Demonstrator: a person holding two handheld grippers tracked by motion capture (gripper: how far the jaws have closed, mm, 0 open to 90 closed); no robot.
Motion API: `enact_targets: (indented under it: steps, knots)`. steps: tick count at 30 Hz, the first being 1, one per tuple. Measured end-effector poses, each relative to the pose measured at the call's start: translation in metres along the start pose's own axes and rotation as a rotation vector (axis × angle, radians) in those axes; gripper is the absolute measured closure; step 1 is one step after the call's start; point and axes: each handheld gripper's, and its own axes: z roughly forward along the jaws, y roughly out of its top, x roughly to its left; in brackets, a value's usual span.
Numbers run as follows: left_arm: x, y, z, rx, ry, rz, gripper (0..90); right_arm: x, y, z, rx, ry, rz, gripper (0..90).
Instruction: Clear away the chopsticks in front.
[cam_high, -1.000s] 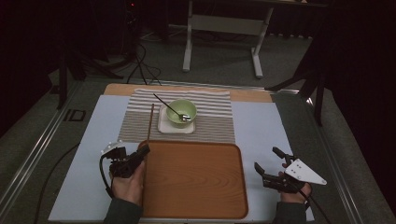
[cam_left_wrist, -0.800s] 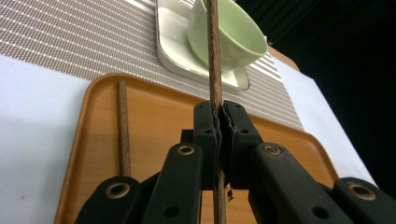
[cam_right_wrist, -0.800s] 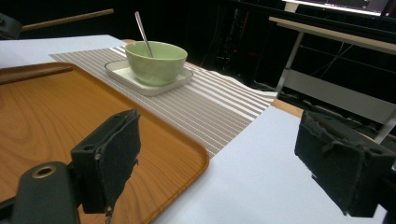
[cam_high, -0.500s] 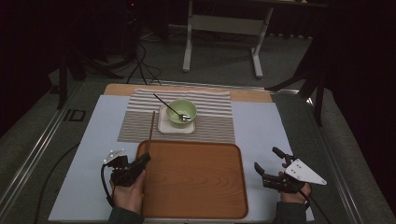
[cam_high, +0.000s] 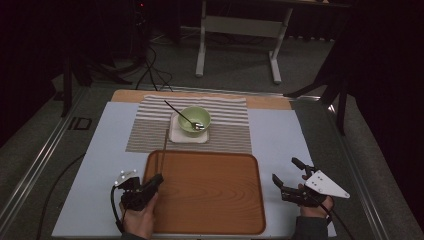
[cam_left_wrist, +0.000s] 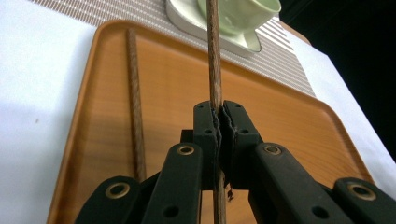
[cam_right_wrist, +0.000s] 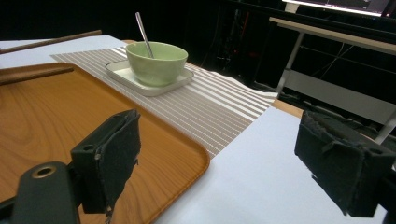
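Note:
My left gripper (cam_high: 157, 179) is shut on a brown chopstick (cam_left_wrist: 214, 65) near its lower end, and it hovers over the near left corner of the wooden tray (cam_high: 210, 200). The stick (cam_high: 164, 150) points away toward the green bowl (cam_high: 194, 120). A second chopstick (cam_left_wrist: 135, 107) lies flat in the tray along its left rim. The bowl holds a metal spoon (cam_high: 180, 114) and stands on a white square plate (cam_high: 175, 134). My right gripper (cam_high: 285, 170) rests open on the table right of the tray, nothing between its jaws (cam_right_wrist: 224, 163).
A striped placemat (cam_high: 230, 125) lies under the plate at the back of the pale blue table cover (cam_high: 100, 150). Beyond the table edge stand a dark floor, cables and a white metal stand (cam_high: 240, 25).
My left gripper has drawn back toward the near edge and sunk a little, taking the chopstick with it. The right gripper has stayed still.

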Motion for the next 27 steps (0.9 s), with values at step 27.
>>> enact_targets:
  steps: [27]
  knots:
    - [0.000, -0.031, -0.009, 0.087, 0.063, 0.001, 85.4, 0.000, 0.000, 0.000, 0.000, 0.003, 0.001, 13.7]
